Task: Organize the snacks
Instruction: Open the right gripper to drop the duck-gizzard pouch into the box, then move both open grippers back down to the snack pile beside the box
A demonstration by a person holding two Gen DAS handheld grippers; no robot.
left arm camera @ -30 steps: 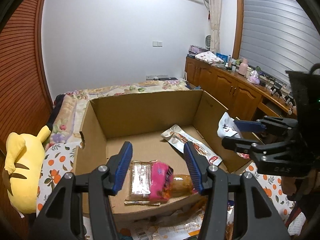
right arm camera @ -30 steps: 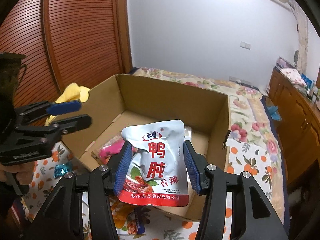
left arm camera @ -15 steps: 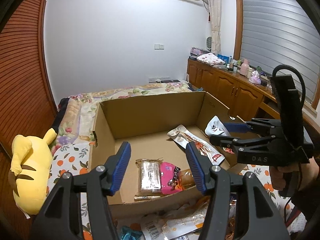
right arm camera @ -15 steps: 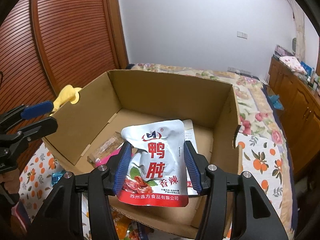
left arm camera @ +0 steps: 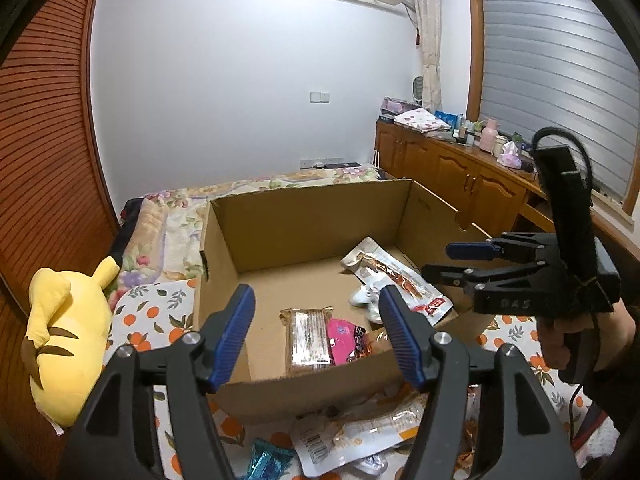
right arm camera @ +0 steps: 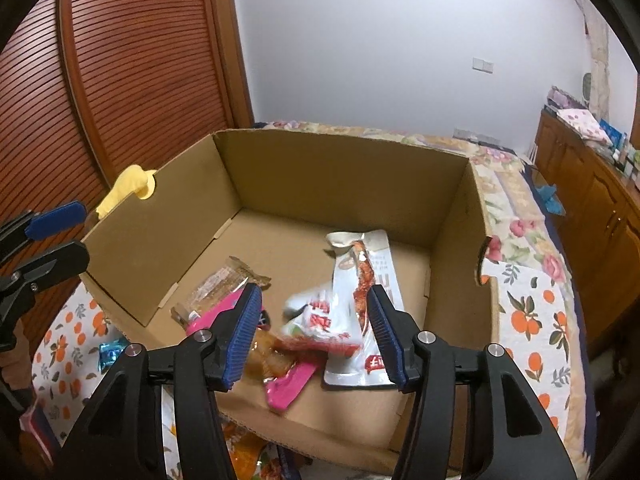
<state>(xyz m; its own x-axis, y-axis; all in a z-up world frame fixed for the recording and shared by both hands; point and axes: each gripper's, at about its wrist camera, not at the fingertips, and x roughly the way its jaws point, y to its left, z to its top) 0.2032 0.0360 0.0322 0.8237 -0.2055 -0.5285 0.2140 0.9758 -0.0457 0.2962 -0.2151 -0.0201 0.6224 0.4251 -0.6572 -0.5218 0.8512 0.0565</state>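
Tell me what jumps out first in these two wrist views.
The big open cardboard box on the orange-print bedspread fills both views, with a few snack packs on its floor, among them a long white pouch and a pink wrapper. A blurred white packet lies in the box below the right hand-held gripper. A yellow plush toy sits left of the box.

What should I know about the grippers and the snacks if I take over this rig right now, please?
Left gripper: fingers opening, nothing between them, just short of the cardboard box.
Right gripper: open over the box; the white pouch, blurred, is loose below it, inside the box.
Done: wafer bar, pink packet and long pouch are also in the box.
Left: loose packets and a blue wrapper on the bedspread in front of the box.
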